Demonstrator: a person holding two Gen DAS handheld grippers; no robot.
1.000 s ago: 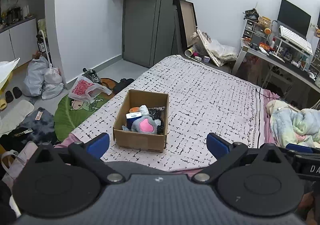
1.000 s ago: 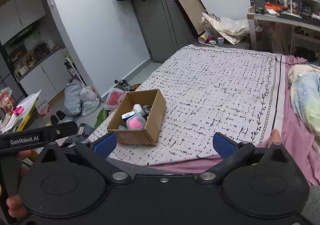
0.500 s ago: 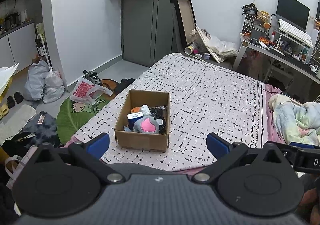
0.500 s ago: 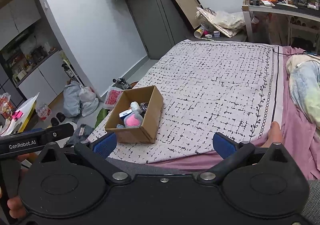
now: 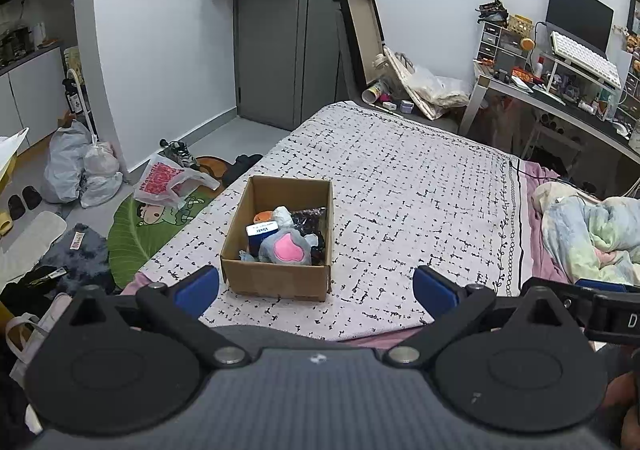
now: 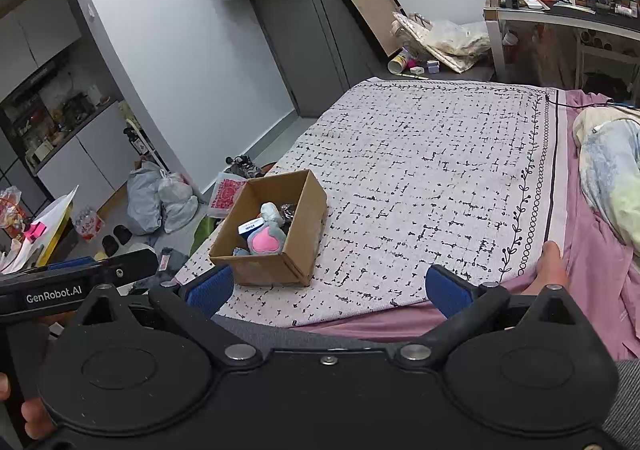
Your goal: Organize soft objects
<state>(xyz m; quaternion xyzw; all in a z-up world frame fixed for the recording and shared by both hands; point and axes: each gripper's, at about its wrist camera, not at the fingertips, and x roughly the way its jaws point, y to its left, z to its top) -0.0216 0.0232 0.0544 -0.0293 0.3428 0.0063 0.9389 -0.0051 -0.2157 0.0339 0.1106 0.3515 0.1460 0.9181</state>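
Both grippers, left [image 5: 316, 286] and right [image 6: 330, 286], are held wide and empty before the bed [image 5: 400, 178]. Soft toys [image 5: 285, 248] lie in the box [image 5: 276, 284]; unpacking or finished packing cannot be told.

Grey-pink plush [image 5: 285, 248] in cardboard box [image 5: 276, 282]

Your left tool [image 5: 316, 286] hangs with its blue fingers [image 5: 197, 289] spread wide, gripping nothing. Your right tool [image 6: 329, 288] is likewise agape and empty, level beside it, your fingertips showing at its handle.
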